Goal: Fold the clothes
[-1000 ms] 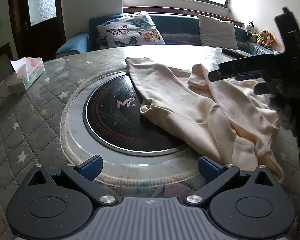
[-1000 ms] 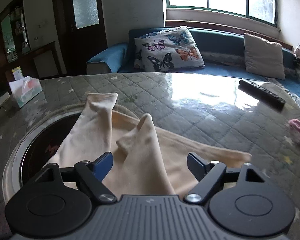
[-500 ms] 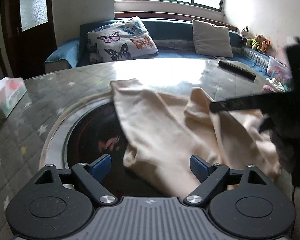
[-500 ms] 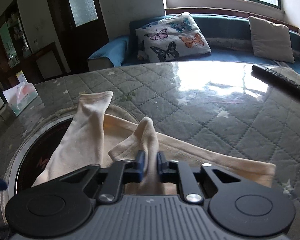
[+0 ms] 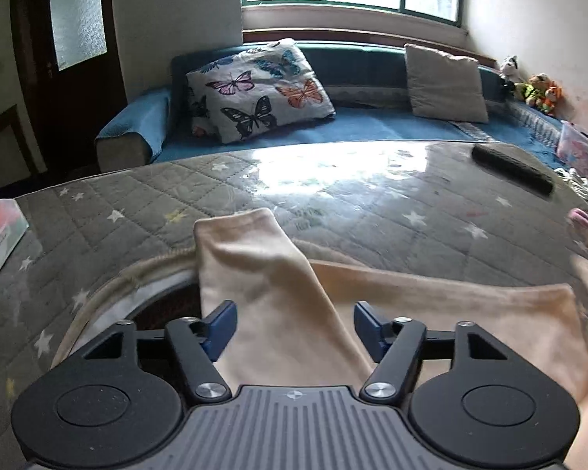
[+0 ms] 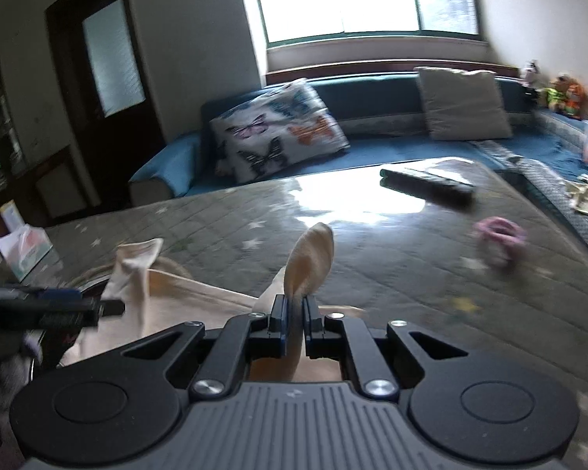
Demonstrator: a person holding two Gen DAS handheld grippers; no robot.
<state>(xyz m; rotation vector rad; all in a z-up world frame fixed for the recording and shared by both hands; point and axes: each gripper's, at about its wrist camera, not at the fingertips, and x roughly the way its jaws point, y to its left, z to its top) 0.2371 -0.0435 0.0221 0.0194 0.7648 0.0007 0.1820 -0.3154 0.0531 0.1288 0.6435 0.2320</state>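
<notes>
Counter (image 5: 372,211) first: quilted, star-print, glossy cover, carrying the cream garment (image 5: 431,301) toward its near edge, partly over the round dark inset (image 5: 160,305) at near left. Folding barely begun, by my read: cloth lies loose and rumpled, one tube-like end (image 5: 239,243) pointing toward the far edge, no neat fold visible anywhere. All folds look left to do.

Right gripper (image 6: 294,313) pressed together, pinching a raised flap of the garment (image 6: 309,258), which stands up above the jaws. Left gripper (image 5: 294,329) half spread, jaws have just been closing, cloth lies between them but the pads do not press it yet.

Hard to make out: garment type unclear, sleeve or leg. Its near part is hidden under both gripper bodies; right side is blurred in left wrist view. Pink object (image 6: 498,239) toward the right edge is too smeared to identify. Remote (image 6: 427,186) sits near the far edge, tissue box (image 5: 0,243) at the left edge, cut off.
</notes>
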